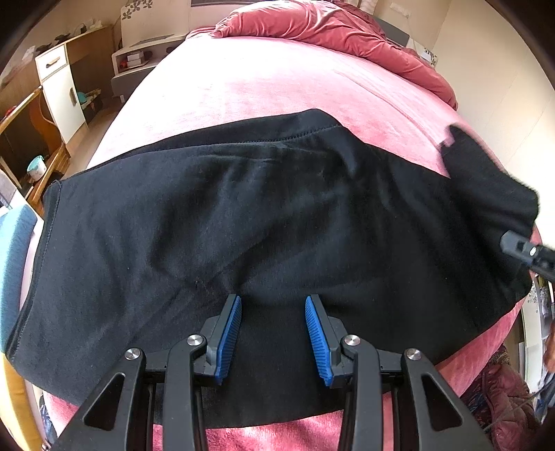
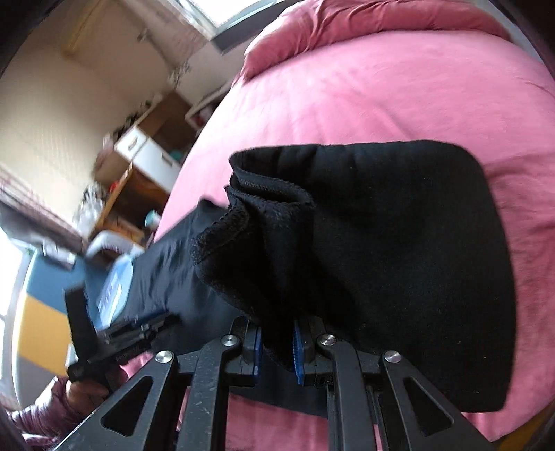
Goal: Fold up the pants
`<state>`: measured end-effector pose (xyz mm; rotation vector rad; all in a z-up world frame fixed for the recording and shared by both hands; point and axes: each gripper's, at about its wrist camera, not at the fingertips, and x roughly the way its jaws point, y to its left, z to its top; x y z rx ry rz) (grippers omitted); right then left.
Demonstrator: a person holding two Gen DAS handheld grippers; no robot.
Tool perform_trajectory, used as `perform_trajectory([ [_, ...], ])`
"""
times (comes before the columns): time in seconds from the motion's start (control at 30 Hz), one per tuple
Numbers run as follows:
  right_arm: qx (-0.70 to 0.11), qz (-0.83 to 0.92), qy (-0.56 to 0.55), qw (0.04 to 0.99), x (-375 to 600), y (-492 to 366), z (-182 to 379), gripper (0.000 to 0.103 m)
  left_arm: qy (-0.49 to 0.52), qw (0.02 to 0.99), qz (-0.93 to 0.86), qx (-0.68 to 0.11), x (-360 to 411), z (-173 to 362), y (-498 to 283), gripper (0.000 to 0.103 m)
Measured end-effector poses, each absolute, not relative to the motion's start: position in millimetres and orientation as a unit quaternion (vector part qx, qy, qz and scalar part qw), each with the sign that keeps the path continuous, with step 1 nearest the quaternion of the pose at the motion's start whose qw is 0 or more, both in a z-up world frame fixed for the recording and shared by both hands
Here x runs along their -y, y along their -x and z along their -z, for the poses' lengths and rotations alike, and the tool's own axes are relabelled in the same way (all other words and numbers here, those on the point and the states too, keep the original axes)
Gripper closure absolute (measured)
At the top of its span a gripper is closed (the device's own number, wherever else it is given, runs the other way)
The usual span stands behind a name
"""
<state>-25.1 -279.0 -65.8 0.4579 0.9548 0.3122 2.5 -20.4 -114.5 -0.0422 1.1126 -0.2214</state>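
Note:
Black pants [image 1: 242,215] lie across the pink bed [image 1: 263,86], waistband at the left. My left gripper [image 1: 273,301] is open, its blue pads just above the near edge of the cloth, holding nothing. My right gripper [image 2: 277,333] is shut on a bunched end of the pants [image 2: 381,243] and holds it lifted and doubled over above the rest of the garment. In the left wrist view that raised end shows blurred at the far right [image 1: 485,173], with the right gripper's body [image 1: 523,249] below it. The left gripper's body shows in the right wrist view [image 2: 114,333].
A crumpled red duvet [image 1: 329,27] lies at the head of the bed. A white cabinet [image 1: 62,90], wooden desk and low shelves stand along the left wall. A blue and yellow object [image 2: 45,301] lies off the bed's left side.

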Motion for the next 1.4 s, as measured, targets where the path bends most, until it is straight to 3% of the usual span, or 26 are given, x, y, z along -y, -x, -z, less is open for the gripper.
perform_trajectory([
  [0.5,-0.494,-0.138,-0.151,0.845,231.1,14.2,89.0,0.088,0.043,0.837,0.11,-0.534,6.0,105.4,-6.2,0.064],
  [0.8,-0.488,-0.146,-0.125,0.851,222.4,15.3,90.4,0.088,0.249,0.751,0.228,-0.567,7.3,90.7,-33.0,0.064],
  [0.93,-0.483,-0.156,-0.108,0.855,217.1,18.6,89.9,0.085,0.302,0.712,0.265,-0.576,27.8,95.6,-55.4,0.038],
  [1.03,-0.481,-0.156,-0.09,0.858,214.1,19.7,90.9,0.085,0.325,0.681,0.271,-0.598,47.1,108.8,-73.6,0.035],
  [1.17,-0.476,-0.166,-0.099,0.858,215.0,21.9,92.9,0.075,0.332,0.665,0.263,-0.615,68.7,123.1,-89.7,0.031],
  [1.23,-0.471,-0.181,-0.108,0.856,214.8,23.9,92.1,0.051,0.338,0.659,0.26,-0.62,77.5,127.3,-94.9,0.028],
  [1.3,-0.466,-0.205,-0.12,0.853,213.1,26.9,91.1,0.04,0.33,0.658,0.253,-0.627,84.1,131.1,-98.1,0.026],
  [1.4,-0.467,-0.213,-0.111,0.851,208.3,28.4,91.9,0.04,0.324,0.646,0.253,-0.643,97.7,136.9,-103.0,0.027],
])
